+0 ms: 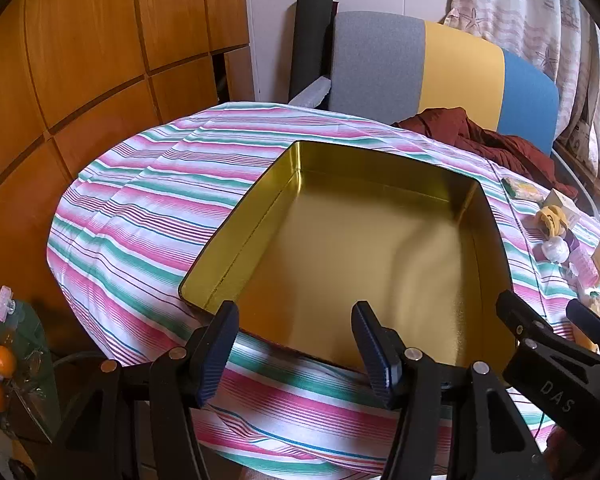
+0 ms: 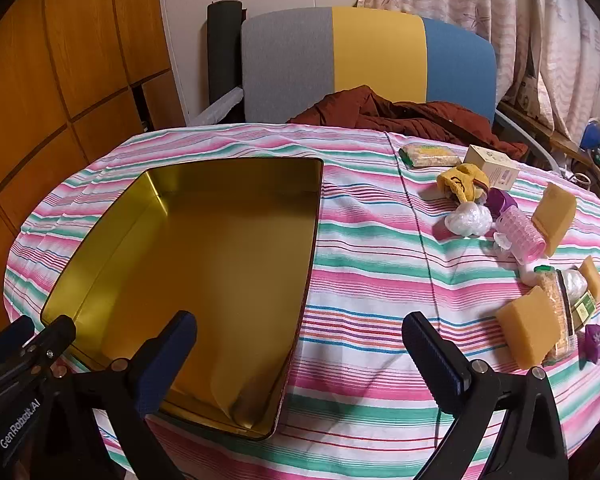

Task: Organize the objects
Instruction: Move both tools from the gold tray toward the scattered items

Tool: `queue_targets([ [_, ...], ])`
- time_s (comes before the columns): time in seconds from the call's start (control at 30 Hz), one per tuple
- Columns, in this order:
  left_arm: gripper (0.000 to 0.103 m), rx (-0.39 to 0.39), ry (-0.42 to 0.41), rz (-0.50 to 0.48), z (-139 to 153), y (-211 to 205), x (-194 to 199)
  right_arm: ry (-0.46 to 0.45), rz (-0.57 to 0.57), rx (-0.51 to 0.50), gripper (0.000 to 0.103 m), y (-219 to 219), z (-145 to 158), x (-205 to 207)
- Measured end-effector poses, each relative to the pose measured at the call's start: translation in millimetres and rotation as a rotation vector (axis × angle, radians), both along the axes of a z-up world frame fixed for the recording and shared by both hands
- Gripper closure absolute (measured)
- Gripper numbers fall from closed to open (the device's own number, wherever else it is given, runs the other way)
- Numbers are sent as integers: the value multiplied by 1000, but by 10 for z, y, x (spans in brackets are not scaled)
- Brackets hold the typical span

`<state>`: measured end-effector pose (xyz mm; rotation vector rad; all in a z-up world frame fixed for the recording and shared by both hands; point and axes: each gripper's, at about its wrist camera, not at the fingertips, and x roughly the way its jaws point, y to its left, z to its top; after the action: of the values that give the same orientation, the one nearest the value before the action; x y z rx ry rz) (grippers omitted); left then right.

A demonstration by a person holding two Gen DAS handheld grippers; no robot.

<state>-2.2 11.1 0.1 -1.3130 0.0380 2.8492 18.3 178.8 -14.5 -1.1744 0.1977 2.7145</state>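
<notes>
An empty gold tin (image 1: pixel 340 240) (image 2: pixel 204 260) lies open on the striped tablecloth (image 2: pixel 380 280). My left gripper (image 1: pixel 296 344) hovers at the tin's near edge, open, with nothing between its fingers. My right gripper (image 2: pixel 302 354) stands wide open over the tin's near right corner and the cloth, also with nothing in it. To the right of the tin lie several small items: two yellow sponges (image 2: pixel 528 332) (image 2: pixel 554 216), a pink hair roller (image 2: pixel 520 234), a white plastic wad (image 2: pixel 468 218), a cream box (image 2: pixel 492 164), a snack packet (image 2: pixel 430 156) and a purple wrapper (image 2: pixel 596 342).
A chair with a grey, yellow and blue back (image 2: pixel 372 52) stands behind the table, with a red-brown garment (image 2: pixel 412 116) on it. Wooden cabinet doors (image 2: pixel 60 80) fill the left. A clipped bag with orange pieces (image 1: pixel 0 364) sits below the table's left edge.
</notes>
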Motion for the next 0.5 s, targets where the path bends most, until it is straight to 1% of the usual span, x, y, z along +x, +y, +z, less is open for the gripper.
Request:
queue_targets([
  [0.5, 44, -4, -8, -9, -29, 0, 14, -4, -8, -1, 0, 22, 5, 11],
])
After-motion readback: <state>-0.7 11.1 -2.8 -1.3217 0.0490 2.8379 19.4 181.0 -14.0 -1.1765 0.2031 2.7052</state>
